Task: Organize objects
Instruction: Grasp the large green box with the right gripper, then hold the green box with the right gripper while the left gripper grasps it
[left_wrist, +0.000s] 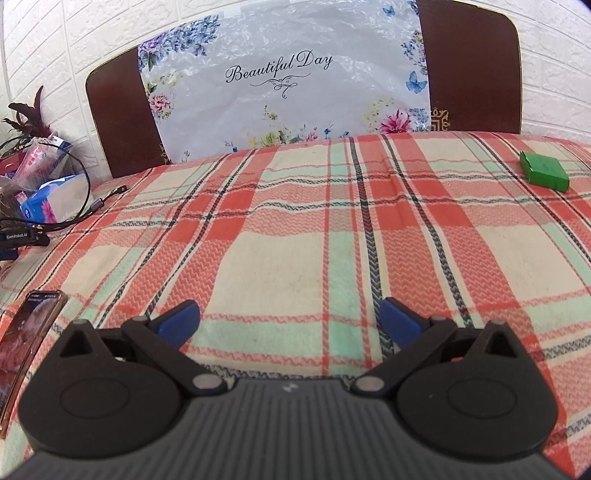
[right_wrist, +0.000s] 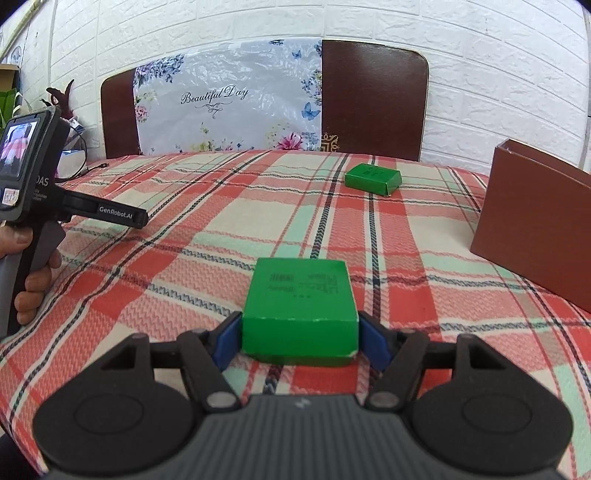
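A green box (right_wrist: 299, 299) lies flat on the plaid blanket (right_wrist: 184, 266), right between the blue pads (right_wrist: 229, 339) of my right gripper (right_wrist: 300, 317). The pads stand close beside its sides without clearly pressing, so this gripper is open. A second green box (right_wrist: 373, 179) lies farther back near the headboard; the left wrist view shows this green box (left_wrist: 543, 171) at the far right. My left gripper (left_wrist: 290, 314) hovers open over bare blanket (left_wrist: 295, 240), with nothing between its fingers. The right wrist view shows the left gripper (right_wrist: 122, 218) at the left edge, held by a hand (right_wrist: 33, 280).
An open brown box (right_wrist: 535, 221) stands upright on the right side of the bed. A phone (left_wrist: 29, 332) lies at the blanket's left edge. Bags, tissues and cables (left_wrist: 40, 192) crowd the bedside. A floral plastic bag (left_wrist: 284, 92) leans on the wooden headboard (left_wrist: 476, 70).
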